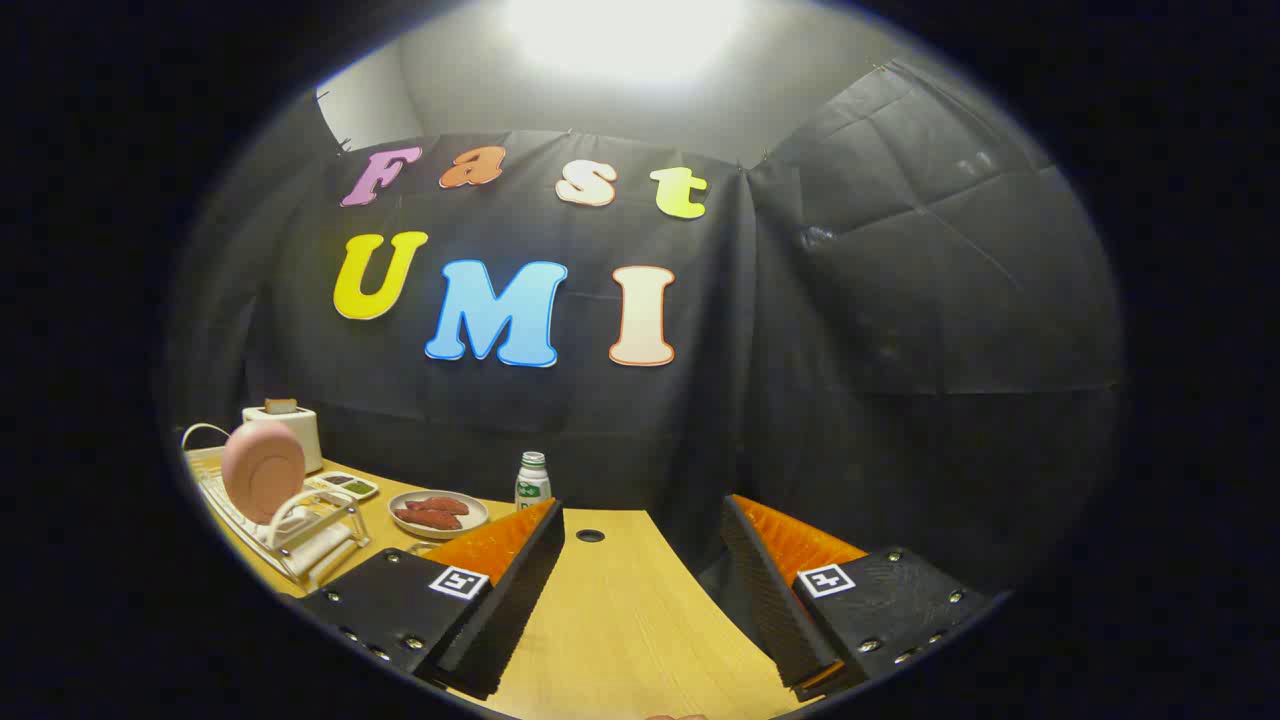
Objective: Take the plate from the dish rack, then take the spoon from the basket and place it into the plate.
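1. Gripper [640, 590] sits nearest the lens, its two fingers spread wide apart over bare tabletop, with nothing held between them.
2. Wooden table [610, 630] runs forward between the fingers to the black cloth wall; a small round hole [590, 536] lies in its surface just beyond the fingertips.
3. White dish rack [290, 530] stands on the table well to the left of the left finger.
4. Pink plate [263, 468] stands upright on edge in that rack, untouched by the gripper.
5. White toaster [290, 425] stands behind the rack, with a slice showing at its top.
6. Shallow dish [438, 516] holding reddish food pieces rests just beyond the left fingertip; a small rectangular tray [345, 485] lies to its left.
7. Small white bottle [532, 482] with a green label stands upright beside the dish.
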`<state>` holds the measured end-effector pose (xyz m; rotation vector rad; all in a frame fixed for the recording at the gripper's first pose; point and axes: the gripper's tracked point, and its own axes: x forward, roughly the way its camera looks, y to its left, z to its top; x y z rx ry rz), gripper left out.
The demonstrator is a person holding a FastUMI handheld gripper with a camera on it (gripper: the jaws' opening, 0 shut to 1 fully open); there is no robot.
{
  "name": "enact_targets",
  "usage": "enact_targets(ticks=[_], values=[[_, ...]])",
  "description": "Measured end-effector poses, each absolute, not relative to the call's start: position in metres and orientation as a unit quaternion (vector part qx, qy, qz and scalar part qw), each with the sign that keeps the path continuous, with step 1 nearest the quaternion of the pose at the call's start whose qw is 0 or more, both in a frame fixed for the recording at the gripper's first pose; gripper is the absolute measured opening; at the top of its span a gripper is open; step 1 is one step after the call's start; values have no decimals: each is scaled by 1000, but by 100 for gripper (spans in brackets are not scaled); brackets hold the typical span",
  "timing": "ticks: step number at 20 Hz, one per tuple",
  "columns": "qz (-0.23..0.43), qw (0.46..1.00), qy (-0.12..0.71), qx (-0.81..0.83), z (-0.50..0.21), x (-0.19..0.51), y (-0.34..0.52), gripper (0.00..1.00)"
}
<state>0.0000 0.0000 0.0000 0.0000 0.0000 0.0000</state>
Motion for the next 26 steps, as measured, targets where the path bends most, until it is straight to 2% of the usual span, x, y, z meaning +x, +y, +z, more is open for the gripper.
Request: enact_targets(ticks=[7,15,20,23,26], values=[[40,998,-1,43,77,-51,95,97],[139,989,-13,56,124,-42,205,97],[221,974,36,44,119,-20,286,97],[248,965,75,43,109,2,324,97],[261,953,149,37,81,25,357,97]])
